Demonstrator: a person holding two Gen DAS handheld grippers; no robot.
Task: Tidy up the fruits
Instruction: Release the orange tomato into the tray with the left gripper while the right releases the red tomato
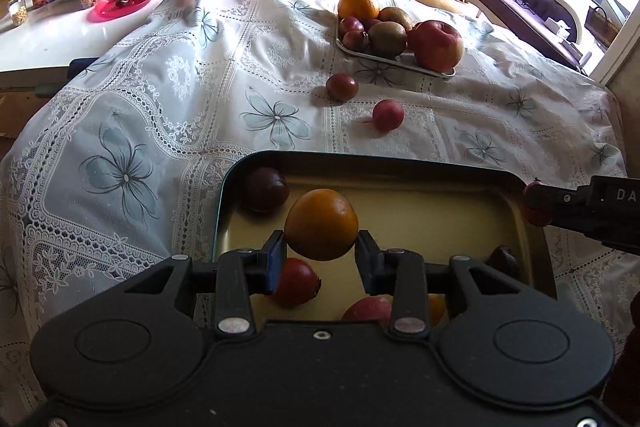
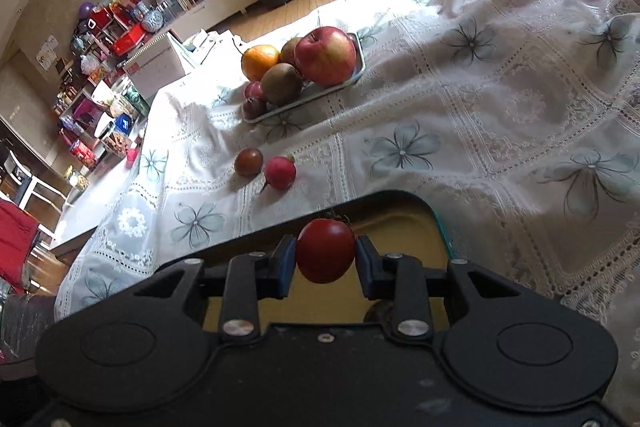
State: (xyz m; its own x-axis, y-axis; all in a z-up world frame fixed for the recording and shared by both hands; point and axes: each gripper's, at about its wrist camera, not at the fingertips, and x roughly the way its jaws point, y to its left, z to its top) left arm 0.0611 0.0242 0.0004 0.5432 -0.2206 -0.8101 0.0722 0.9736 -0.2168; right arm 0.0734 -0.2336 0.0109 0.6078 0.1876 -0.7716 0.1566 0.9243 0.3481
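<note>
**Both grippers carrying fruit over the dark-rimmed tray**

Left wrist view. Nearest the lens, the black two-finger left gripper (image 1: 321, 254) is clenching a round orange citrus fruit (image 1: 321, 224), its blue-padded fingers (image 1: 276, 259) pressing on the lower half only. The fruit is hanging above the rectangular dark-rimmed, yellow-floored metal tray (image 1: 224, 203), which is holding a dark purple plum (image 1: 266, 189), a red tomato (image 1: 296, 282) and a reddish apple (image 1: 366, 309). Risk: with the grip sitting low on a smooth sphere, the orange may be rolling out forward; dropped from here, it could strike the fruit beneath and bruise it. At the right edge the right gripper (image 1: 538, 205) is entering, pinching something red that is largely cut off. Fruit under the gripper body is hidden, so the tray's count is uncertain.

Right wrist view. Closest here, the right gripper (image 2: 325, 259) is grasping a glossy red tomato with a green calyx (image 2: 325, 250) over the tray's far rim (image 2: 400, 197). Risk: soft skin may be splitting under pressure, and a release this near the rim could send it onto the white lace flowered tablecloth (image 2: 500, 115). Two loose fruits, a brownish tomato (image 2: 248, 162) and a pink radish-like one (image 2: 280, 173), are lying on the cloth and might roll. Beyond, a pale shallow tray (image 2: 358, 67) is bearing a large red apple (image 2: 326, 55), kiwis and an orange; its rear contents are obscured.
</note>
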